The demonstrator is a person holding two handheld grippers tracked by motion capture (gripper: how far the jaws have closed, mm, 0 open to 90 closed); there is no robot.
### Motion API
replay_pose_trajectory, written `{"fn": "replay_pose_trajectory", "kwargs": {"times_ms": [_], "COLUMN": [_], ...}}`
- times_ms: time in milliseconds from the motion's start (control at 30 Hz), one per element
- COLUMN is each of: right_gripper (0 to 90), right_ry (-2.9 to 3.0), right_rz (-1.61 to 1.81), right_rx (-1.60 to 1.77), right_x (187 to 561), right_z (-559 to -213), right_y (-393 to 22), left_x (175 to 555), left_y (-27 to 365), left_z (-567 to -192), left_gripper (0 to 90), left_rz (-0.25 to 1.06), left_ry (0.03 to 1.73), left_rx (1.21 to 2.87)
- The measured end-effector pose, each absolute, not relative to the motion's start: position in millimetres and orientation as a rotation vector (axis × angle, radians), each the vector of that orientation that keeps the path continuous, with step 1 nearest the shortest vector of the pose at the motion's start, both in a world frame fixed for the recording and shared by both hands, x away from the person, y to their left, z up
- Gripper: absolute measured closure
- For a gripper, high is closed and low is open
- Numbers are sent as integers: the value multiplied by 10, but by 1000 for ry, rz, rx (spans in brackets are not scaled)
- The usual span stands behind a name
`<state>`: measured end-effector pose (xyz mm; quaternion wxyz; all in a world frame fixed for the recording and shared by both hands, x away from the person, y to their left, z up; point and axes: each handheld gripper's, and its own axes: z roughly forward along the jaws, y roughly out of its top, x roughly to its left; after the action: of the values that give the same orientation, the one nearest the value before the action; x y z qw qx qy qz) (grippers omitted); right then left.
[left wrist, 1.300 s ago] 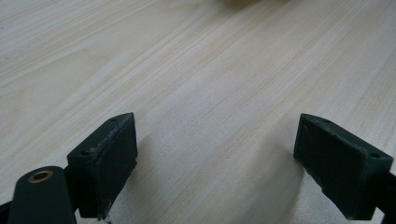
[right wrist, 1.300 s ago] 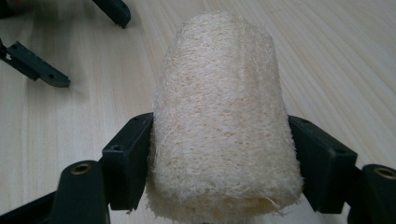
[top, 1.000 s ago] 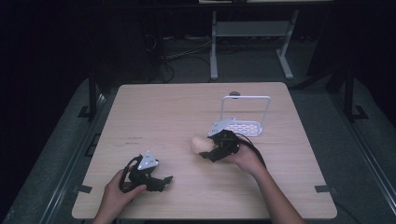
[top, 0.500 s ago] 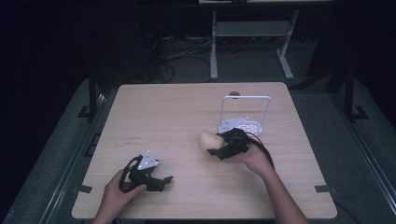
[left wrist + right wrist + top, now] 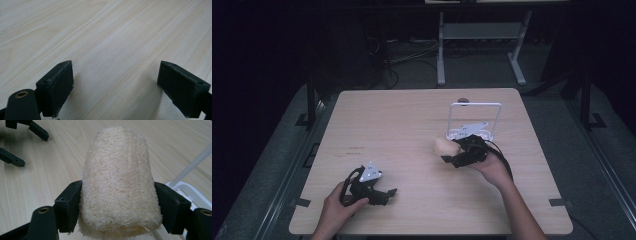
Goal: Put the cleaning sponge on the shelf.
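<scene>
A light wooden table point(image 5: 412, 115) seen from above, in a dark room. Right of centre in the high view, the right gripper point(image 5: 451, 155) grips a pale, fibrous loofah sponge point(image 5: 446, 146) between its two black jaws. The sponge is a rounded cylinder; its free end sticks out toward the left of the frame, long axis running roughly left to right and tilted slightly up-frame. In the right gripper view the loofah sponge point(image 5: 118, 182) fills the centre, its long axis running away from the camera, both jaws pressed against its sides. Just behind the right hand point(image 5: 492, 167) stands a small white wire rack point(image 5: 475, 120) with an upright frame. At the lower left of the high view, the left gripper point(image 5: 387, 194) rests on the table, jaws spread apart; the left gripper view shows bare wood between them.
</scene>
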<state>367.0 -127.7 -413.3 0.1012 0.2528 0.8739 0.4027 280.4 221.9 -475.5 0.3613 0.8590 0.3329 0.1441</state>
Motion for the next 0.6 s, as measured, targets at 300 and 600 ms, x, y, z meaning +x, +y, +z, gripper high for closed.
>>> {"fn": "replay_pose_trajectory", "kwargs": {"times_ms": [300,600], "right_gripper": [278,278], "right_ry": [2550,2516], "right_rz": [1177,1149], "right_rx": [783,829], "right_x": [3682,3716], "right_z": [-4103,-4102], "right_y": [-1409,-1553], "left_x": [2804,2804], "left_y": [2219,2219], "left_z": [-4755,-4755], "left_gripper": [129,129], "left_rz": [371,371], "left_ry": [858,858], "left_rx": [2213,2213]}}
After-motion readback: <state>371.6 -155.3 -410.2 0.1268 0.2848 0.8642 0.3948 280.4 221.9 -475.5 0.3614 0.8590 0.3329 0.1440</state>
